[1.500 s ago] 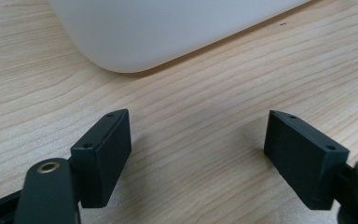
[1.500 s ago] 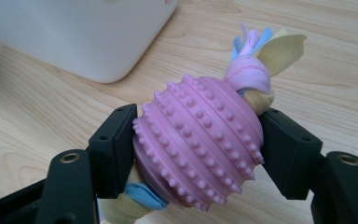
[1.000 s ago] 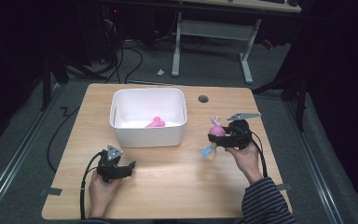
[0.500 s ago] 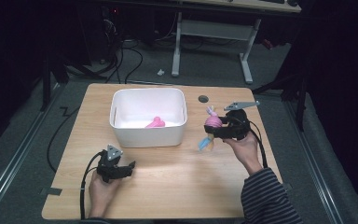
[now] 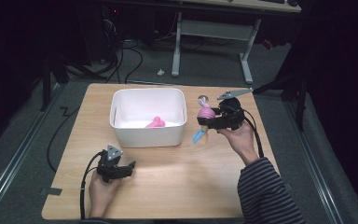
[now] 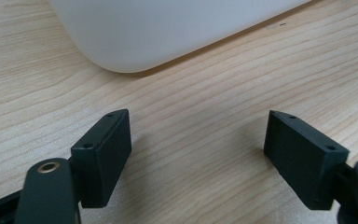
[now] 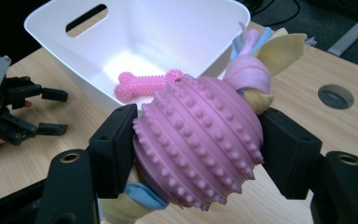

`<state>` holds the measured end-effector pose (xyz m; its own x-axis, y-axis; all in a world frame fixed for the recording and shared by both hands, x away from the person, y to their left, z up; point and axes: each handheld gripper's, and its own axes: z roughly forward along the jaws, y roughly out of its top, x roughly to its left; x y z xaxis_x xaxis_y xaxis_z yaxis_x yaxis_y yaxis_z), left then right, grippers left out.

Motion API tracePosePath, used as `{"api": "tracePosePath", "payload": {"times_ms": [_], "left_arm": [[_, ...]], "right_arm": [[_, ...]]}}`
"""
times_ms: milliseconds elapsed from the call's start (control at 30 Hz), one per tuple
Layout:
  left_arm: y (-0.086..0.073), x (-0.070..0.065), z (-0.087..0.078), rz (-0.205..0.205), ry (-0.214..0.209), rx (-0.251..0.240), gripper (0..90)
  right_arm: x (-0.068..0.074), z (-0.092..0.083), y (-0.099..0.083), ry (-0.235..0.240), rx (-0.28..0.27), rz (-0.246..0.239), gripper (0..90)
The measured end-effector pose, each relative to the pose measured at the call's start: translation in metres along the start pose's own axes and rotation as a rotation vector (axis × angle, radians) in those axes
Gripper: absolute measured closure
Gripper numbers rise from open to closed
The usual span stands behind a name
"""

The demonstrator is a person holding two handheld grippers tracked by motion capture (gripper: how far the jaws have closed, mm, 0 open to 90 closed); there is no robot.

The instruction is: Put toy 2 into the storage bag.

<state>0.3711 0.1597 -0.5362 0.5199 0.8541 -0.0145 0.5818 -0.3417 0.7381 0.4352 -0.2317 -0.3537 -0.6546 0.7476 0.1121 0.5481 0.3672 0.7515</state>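
My right gripper (image 5: 208, 117) (image 7: 198, 149) is shut on a pink studded ball toy (image 5: 206, 113) (image 7: 199, 140) with blue, yellow and pink cloth tails, held in the air just right of the white bin (image 5: 175, 137) (image 7: 56, 28). A pink rubber bone (image 5: 155, 122) (image 7: 147, 84) lies inside the bin. My left gripper (image 5: 127, 167) (image 6: 200, 163) rests open on the table near the front left, below the bin's near wall (image 6: 168, 28), with nothing between its jaws. In the right gripper view the left gripper (image 7: 53, 112) sits far off at the left.
The wooden table (image 5: 191, 182) has a round cable hole (image 5: 203, 99) (image 7: 335, 96) behind the toy. Cables and a desk frame (image 5: 214, 37) lie on the floor beyond the table's far edge.
My right gripper has carried the ball toy up and leftward, closer to the bin's right wall. The left gripper has stayed put.
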Motion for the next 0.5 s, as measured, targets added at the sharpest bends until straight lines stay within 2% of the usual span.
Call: {"api": "tracePosePath", "payload": {"times_ms": [200,500], "left_arm": [[0.0,0.0,0.0,0.002,-0.001,0.002,23.3],[0.0,0.0,0.0,0.001,-0.002,0.002,23.3]], "right_arm": [[0.006,0.0,0.016,0.009,-0.026,-0.026,33.6],[0.013,0.007,0.035,0.041,-0.04,-0.033,33.5]]}}
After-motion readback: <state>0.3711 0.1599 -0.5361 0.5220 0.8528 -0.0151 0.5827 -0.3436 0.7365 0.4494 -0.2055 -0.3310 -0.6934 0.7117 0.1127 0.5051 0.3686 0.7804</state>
